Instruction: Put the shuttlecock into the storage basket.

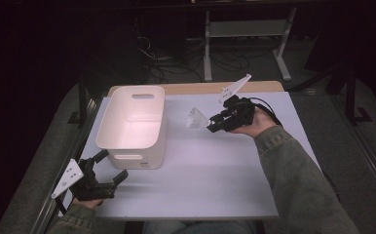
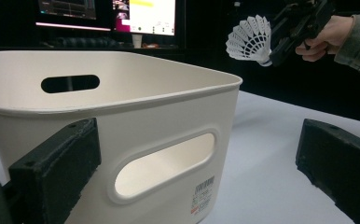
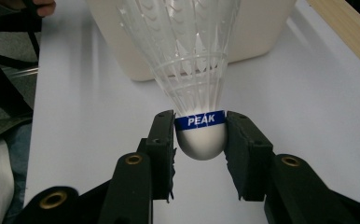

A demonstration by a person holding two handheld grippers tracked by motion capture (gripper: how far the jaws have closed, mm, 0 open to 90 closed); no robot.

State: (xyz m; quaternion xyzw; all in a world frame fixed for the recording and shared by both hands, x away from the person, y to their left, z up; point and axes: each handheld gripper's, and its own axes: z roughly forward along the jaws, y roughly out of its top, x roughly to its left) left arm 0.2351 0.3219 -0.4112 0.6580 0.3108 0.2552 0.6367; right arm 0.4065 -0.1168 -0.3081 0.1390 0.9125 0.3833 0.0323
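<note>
Dark room all round: cables and a metal frame on the floor at 12 o'clock in the high view, lit monitors (image 2: 143, 16) behind in the left gripper view.

White surface (image 1: 215, 170) fills the middle of the high view, wooden strip (image 1: 196, 88) along its far edge.

White bin (image 1: 133, 125) is the biggest item, at roughly 10 o'clock from the surface centre. Upright, open top, handle slots in the near and far walls, small label low on the near wall. Nothing visible inside from above.

Person's forearms come in from 6 o'clock, green-grey sleeve (image 1: 298, 185) on the right arm.

Left gripper (image 1: 109, 167) at about 8 o'clock on the surface, just beside the bin's near wall. Jaws wide apart, nothing between the pads. In the left gripper view one jaw sits in front of the bin's near wall, the other is off to the side over bare surface; can't tell whether the first one touches the bin.

Right gripper (image 1: 211, 124) at about 1 o'clock, raised off the surface, pointing toward 9 o'clock at the bin. Jaws clamped on the shuttlecock (image 3: 199, 93): pads press both sides of the round white cork at the blue band reading "PEAK". Skirt fans out away from the jaws toward the bin. Shuttlecock is in the air, near the bin's 3 o'clock side, apart from the rim and not over the opening.
</note>
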